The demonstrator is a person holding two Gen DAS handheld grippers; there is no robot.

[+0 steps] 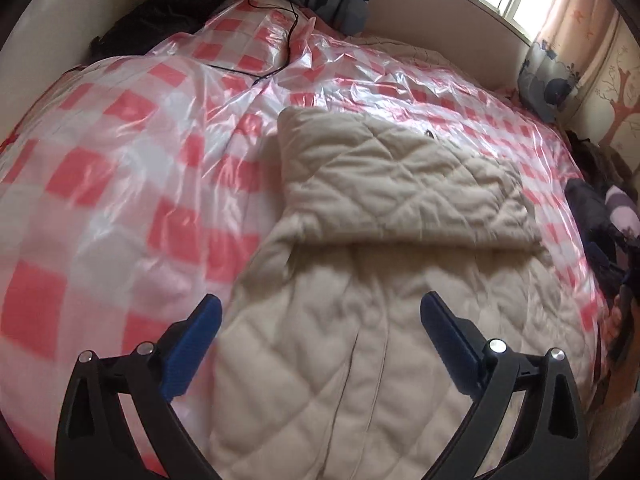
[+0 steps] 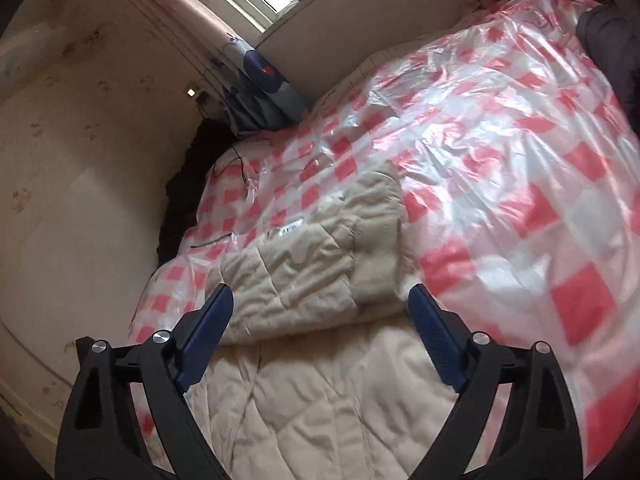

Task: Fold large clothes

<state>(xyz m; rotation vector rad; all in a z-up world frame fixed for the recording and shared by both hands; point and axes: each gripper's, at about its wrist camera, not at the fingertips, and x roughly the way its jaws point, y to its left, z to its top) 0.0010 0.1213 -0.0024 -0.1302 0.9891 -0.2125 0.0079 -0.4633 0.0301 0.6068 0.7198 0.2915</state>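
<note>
left gripper [image 1: 320, 312]: jaws wide apart, nothing between the pads, hovering just above the near part of the garment
right gripper [image 2: 320, 304]: jaws wide apart too, empty, cloth visible in the gap but not pressed
task thing: beige quilted coat [image 1: 360, 360], lying flat on the bed [image 1: 100, 200] over a red-and-white checked plastic sheet [image 1: 120, 128]
direction from left gripper: straight ahead and below; lower half directly under the jaws, folded-over top panel [image 1: 400, 184] farther out
direction from right gripper: ahead and slightly left; folded part [image 2: 312, 256] just beyond the fingertips, unfolded body under the jaws
long axis: runs away from both grippers, near hem toward far fold; fold crease lies crosswise
nearer hand: about equal, both over the near end; cannot tell a clear lead
other hand: right side partly visible at the right edge of the left wrist view, blurred
likely next grasp: near hem or side edges, to bring over toward the far fold
risk: slippery plastic below may get pinched or dragged with the coat
surroundings: black cable [image 1: 280, 40] on far sheet, well apart from the coat
</note>
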